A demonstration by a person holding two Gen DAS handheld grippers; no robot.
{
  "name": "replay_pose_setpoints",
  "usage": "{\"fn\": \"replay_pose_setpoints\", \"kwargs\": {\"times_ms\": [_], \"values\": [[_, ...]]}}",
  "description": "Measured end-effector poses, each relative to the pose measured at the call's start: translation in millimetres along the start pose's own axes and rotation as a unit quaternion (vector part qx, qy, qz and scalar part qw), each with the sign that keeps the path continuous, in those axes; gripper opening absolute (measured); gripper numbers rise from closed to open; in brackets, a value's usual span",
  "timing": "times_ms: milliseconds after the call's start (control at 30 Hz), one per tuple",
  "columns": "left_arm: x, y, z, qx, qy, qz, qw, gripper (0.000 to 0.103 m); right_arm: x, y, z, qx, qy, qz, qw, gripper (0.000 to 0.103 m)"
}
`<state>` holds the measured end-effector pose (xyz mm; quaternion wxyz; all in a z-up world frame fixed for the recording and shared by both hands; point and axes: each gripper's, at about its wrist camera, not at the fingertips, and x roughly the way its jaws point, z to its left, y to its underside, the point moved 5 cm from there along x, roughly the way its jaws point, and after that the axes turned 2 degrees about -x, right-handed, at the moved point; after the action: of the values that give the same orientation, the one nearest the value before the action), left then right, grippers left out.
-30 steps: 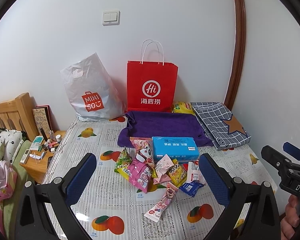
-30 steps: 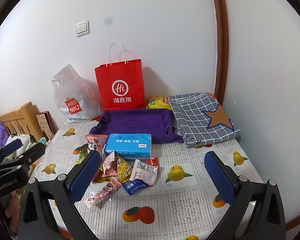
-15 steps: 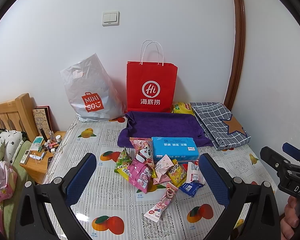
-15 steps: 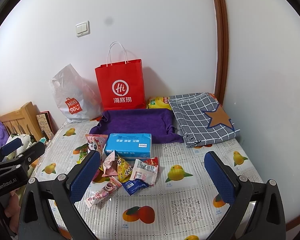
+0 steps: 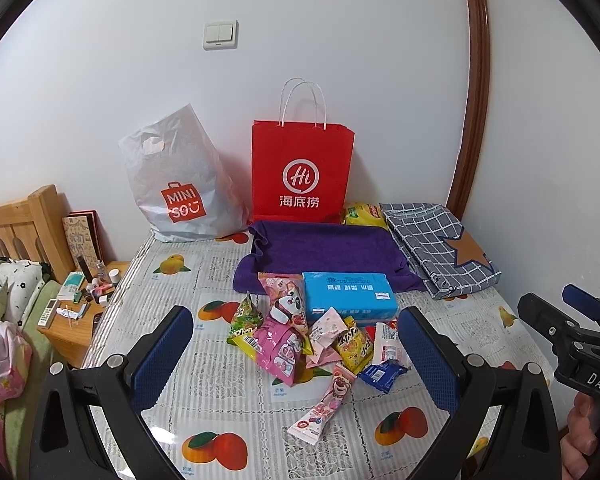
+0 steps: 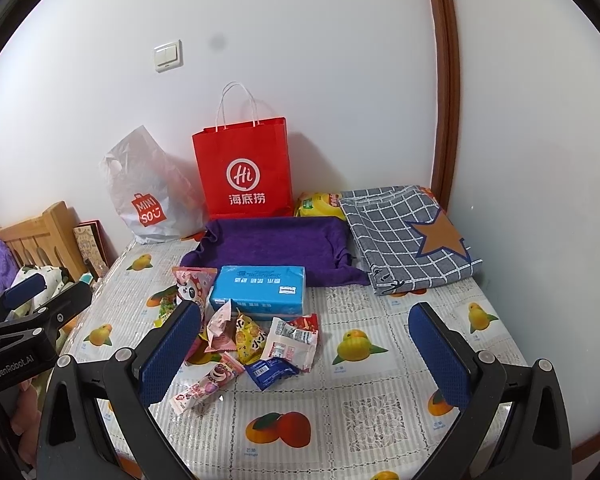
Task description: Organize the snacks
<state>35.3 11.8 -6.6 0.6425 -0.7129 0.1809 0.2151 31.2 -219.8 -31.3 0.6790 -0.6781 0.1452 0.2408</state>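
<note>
Snacks (image 5: 320,336) lie in a loose heap on your table (image 5: 228,408), which is covered with a cloth printed with fruit. At far left, off the table's edge, stands a wooden nightstand (image 5: 76,320) crowded with small bottles and a remote. Your left gripper (image 5: 296,352) hovers above the near part of the table with its jaws spread wide and nothing between them; the heap sits in the gap as the left wrist view frames it. Behind the heap, a blue tissue pack (image 5: 346,292) rests against the front edge of a purple towel (image 5: 324,252). Against the wall stand a grey plastic bag (image 5: 176,184) and, just to its right, a red paper bag (image 5: 302,172). Right of the towel lies a folded checked cloth (image 6: 408,236) with a brown star, and a yellow packet (image 6: 318,204) peeks out behind it. Your right gripper (image 6: 304,360) also hangs with jaws spread wide and empty, the heap towards its left finger (image 6: 170,354).
</note>
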Motion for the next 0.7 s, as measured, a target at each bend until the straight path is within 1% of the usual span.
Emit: {"fn": "replay_pose_setpoints", "kwargs": {"times_ms": [100, 200, 367, 567, 700], "values": [[7.3, 5.1, 1.0, -0.001, 0.0, 0.007, 1.0, 0.103, 5.8, 2.9, -0.2, 0.0, -0.001, 0.005, 1.0, 0.102], [21.7, 12.7, 4.5, -0.004, -0.002, 0.023, 0.9997, 0.103, 15.4, 7.4, -0.5, 0.0, -0.001, 0.014, 1.0, 0.102], [47.3, 27.1, 12.5, -0.01, -0.007, 0.051, 0.9986, 0.103, 37.2, 16.5, -3.7, 0.007, -0.002, 0.036, 0.999, 0.102], [71.7, 46.7, 19.7, -0.007, -0.011, 0.072, 0.9973, 0.103, 63.5, 28.2, -7.4, 0.016, -0.001, 0.059, 0.998, 0.102], [87.8, 57.1, 27.6, -0.011, -0.016, 0.086, 0.9961, 0.102, 83.3, 37.1, -9.3, 0.021, -0.001, 0.078, 0.997, 0.1]]}}
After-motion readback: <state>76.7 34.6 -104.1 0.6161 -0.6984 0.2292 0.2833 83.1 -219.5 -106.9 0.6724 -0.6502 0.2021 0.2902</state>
